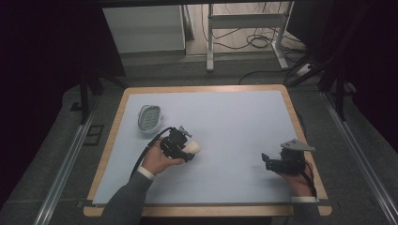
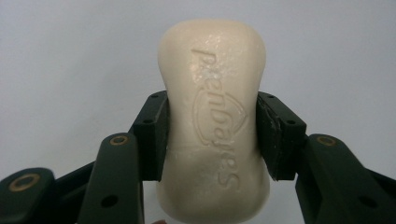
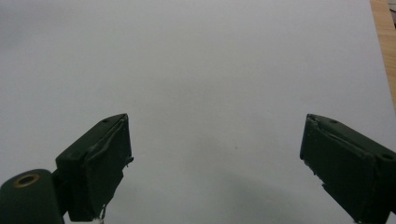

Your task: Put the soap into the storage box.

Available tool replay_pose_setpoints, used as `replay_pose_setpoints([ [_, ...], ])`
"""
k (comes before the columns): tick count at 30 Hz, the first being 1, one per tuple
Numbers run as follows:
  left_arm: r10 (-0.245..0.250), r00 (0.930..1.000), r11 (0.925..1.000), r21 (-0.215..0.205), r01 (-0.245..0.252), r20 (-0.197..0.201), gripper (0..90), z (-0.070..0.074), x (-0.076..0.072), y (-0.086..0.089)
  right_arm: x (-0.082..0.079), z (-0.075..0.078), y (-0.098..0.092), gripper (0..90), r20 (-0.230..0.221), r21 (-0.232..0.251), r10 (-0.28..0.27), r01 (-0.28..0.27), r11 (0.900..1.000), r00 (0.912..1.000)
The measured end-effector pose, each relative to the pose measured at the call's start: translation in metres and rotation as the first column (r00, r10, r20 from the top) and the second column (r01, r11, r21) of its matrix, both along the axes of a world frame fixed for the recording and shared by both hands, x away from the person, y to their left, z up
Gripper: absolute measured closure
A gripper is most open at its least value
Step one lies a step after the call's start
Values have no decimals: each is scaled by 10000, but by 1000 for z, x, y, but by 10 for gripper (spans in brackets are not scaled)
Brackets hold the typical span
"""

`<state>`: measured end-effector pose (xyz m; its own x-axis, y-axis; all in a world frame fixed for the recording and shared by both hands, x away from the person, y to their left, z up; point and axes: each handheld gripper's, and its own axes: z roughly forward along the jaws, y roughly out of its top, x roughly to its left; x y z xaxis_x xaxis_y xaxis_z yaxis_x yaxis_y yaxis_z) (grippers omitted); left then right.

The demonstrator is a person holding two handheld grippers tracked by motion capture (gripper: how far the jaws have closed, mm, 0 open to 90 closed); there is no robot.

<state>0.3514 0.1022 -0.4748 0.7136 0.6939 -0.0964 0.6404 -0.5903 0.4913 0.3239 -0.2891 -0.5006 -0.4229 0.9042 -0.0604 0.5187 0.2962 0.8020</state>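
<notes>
My table (image 1: 281,101) wears a pale blue mat (image 1: 234,131); beyond it I see a white desk frame (image 1: 244,21) and, perhaps, tangled floor cables (image 1: 258,42).

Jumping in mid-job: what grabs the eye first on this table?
The cream soap bar, clamped at its waist between the left gripper's jaws, left of the table's middle. Behind it, near the far-left corner of the pale mat, sits a white soap dish. The right gripper rests open at the right edge.

soap dish (image 1: 149,118) on table (image 1: 244,122) far left, soap (image 1: 193,147) just right, nearer
</notes>
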Motion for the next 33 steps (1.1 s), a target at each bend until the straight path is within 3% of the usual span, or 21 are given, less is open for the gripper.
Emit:
replay_pose_setpoints([
  [10,215,9996,9998,15,-215,191,494,12,4,12,0,0,-1,87,-6,17,-62,62,10000,10000],
  [33,475,9986,9987,-171,-471,232,494,16,13,20,0,0,-2,88,-54,7,-182,182,9998,9998],
])
